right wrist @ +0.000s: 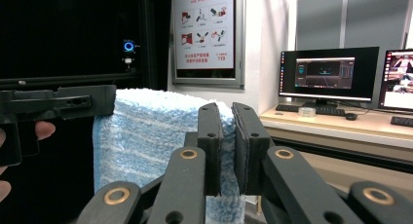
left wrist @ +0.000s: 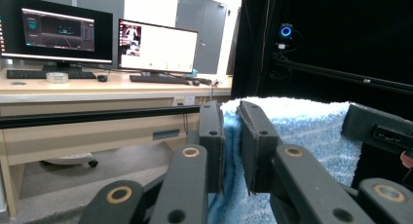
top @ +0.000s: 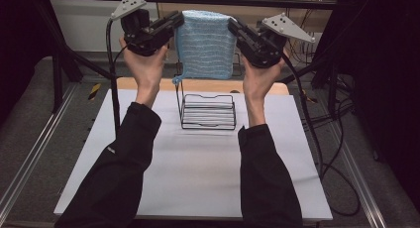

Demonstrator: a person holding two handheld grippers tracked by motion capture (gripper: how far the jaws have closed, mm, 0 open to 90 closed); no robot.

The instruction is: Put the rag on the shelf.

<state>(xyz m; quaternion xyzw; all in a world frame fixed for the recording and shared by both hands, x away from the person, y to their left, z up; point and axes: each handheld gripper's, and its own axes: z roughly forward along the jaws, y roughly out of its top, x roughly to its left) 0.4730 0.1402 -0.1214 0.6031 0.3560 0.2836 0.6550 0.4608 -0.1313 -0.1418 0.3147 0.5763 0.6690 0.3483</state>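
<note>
I have the blue towel (top: 205,44) hanging in the air above the black wire rack (top: 208,111), stretched between its two top corners and draping down folded, its lower edge just above the rack's tall back post. The left gripper (top: 177,21) has its jaws pinched tight on the towel's left top corner, and the right gripper (top: 233,26) is clamped the same way on the right corner; from the left gripper view (left wrist: 233,136) and the right gripper view (right wrist: 226,136) only a thin band of terry sits between the pads. My worry is that such a shallow bite slips if I pull the corners further apart, dropping one side onto the white table (top: 198,173). The dangling corner could also snag on the rack's wires as I lower it. I can't tell how many layers are folded together, and the towel's far face is hidden.
</note>
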